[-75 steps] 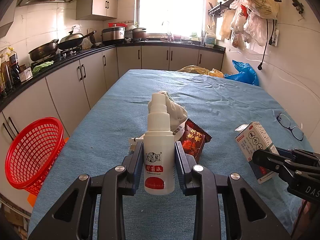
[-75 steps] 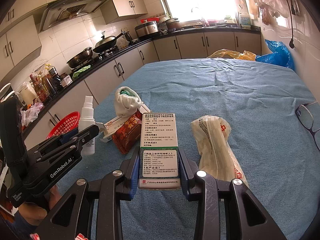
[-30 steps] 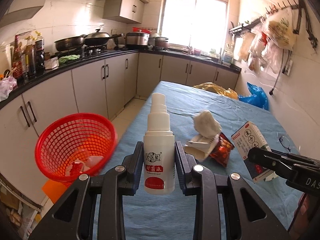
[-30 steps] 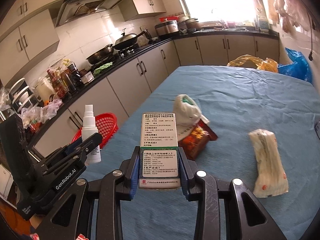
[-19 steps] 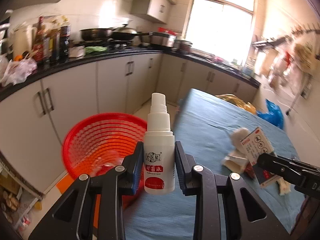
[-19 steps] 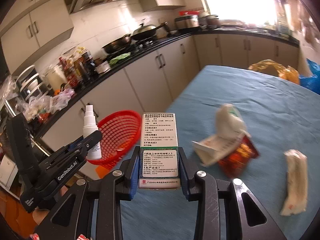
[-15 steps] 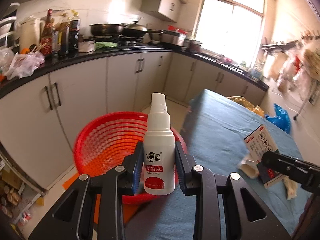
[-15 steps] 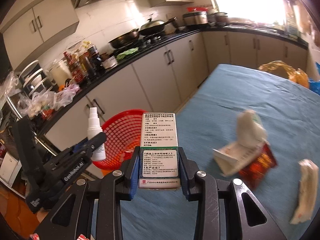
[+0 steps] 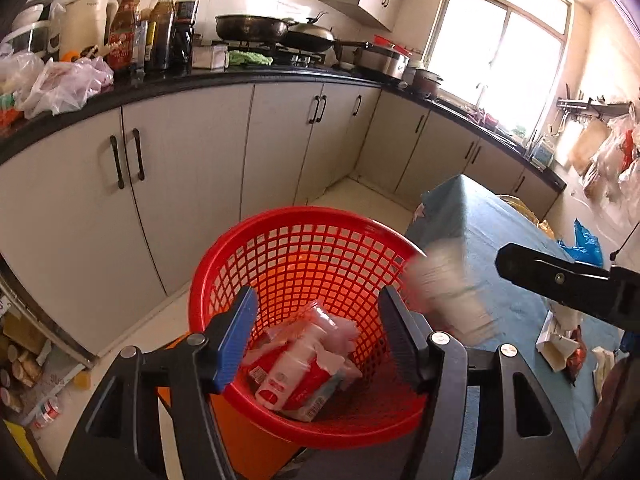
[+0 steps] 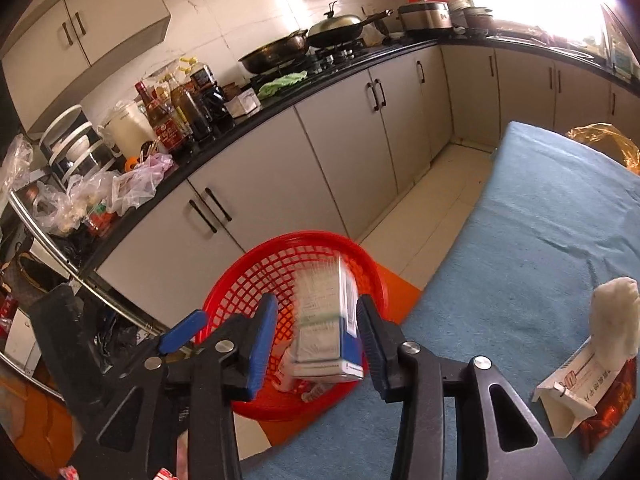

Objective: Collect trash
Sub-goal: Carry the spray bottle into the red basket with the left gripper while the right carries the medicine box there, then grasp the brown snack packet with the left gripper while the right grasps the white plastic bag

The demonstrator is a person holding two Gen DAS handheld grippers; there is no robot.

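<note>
Bottle (image 9: 296, 364) and box (image 10: 326, 320) released over basket (image 9: 280, 232).

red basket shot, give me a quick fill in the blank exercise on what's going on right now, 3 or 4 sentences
1. The spray bottle lies inside the ____ basket.
2. The left gripper is ____, with nothing between its fingers.
3. The blurred medicine box is dropping from the open right gripper toward the ____.
4. The table is covered with a ____ cloth.

Missing words: red; open; basket; blue
</note>
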